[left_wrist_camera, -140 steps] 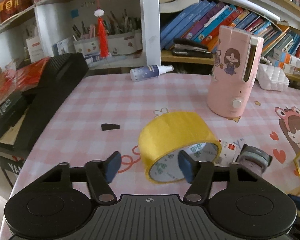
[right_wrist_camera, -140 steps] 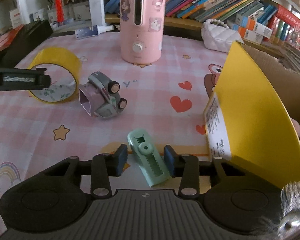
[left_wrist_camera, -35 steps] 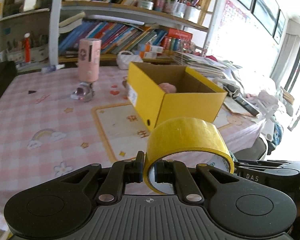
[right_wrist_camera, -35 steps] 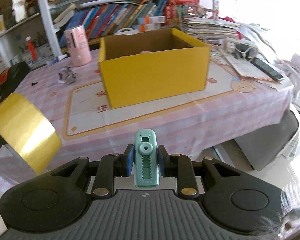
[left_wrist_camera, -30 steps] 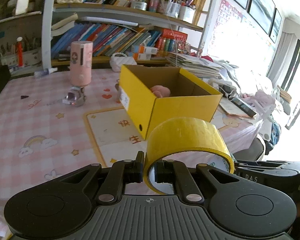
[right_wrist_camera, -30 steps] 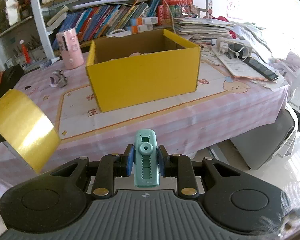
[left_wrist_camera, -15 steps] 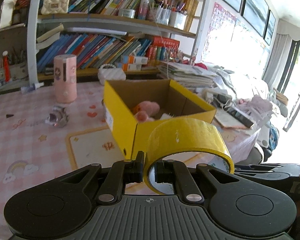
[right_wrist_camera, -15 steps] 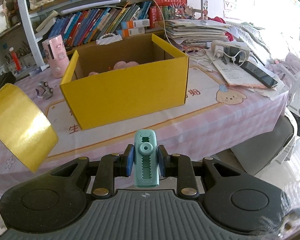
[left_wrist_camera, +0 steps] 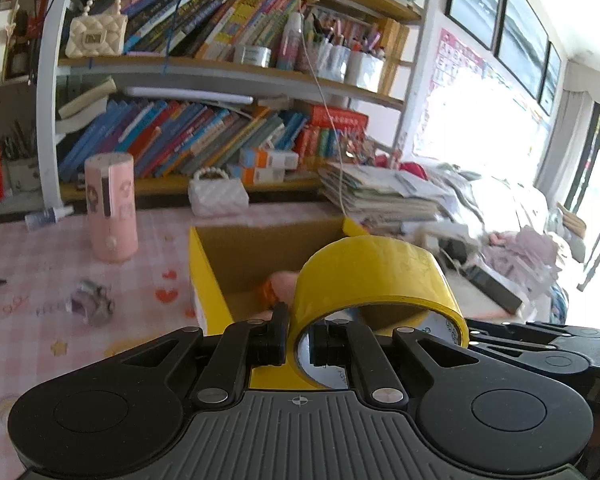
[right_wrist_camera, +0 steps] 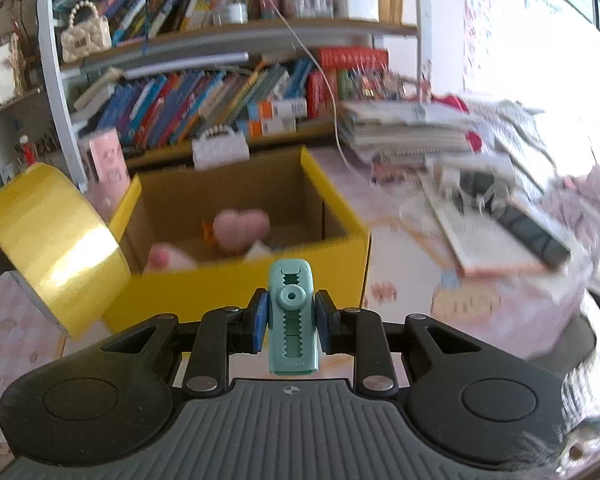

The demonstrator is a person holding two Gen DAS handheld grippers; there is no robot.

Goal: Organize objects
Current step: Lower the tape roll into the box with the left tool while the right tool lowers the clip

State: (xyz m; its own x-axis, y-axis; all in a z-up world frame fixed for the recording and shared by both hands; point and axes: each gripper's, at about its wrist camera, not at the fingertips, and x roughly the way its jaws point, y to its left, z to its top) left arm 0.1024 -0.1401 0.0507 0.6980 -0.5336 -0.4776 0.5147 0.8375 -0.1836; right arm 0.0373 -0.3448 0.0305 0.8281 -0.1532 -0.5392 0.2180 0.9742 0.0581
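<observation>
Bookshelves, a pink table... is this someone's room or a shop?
Probably a home study or a child's room, not a shop: crowded bookshelves, a pink cartoon tablecloth, and pen pots on the shelf.

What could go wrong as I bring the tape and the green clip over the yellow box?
The left tongs pinch only the tape roll's wall, so the roll may swing or slip out. It also hides the yellow box's near rim in the left wrist view, risking a bump. Dropped items could land on the pink heart.
</observation>
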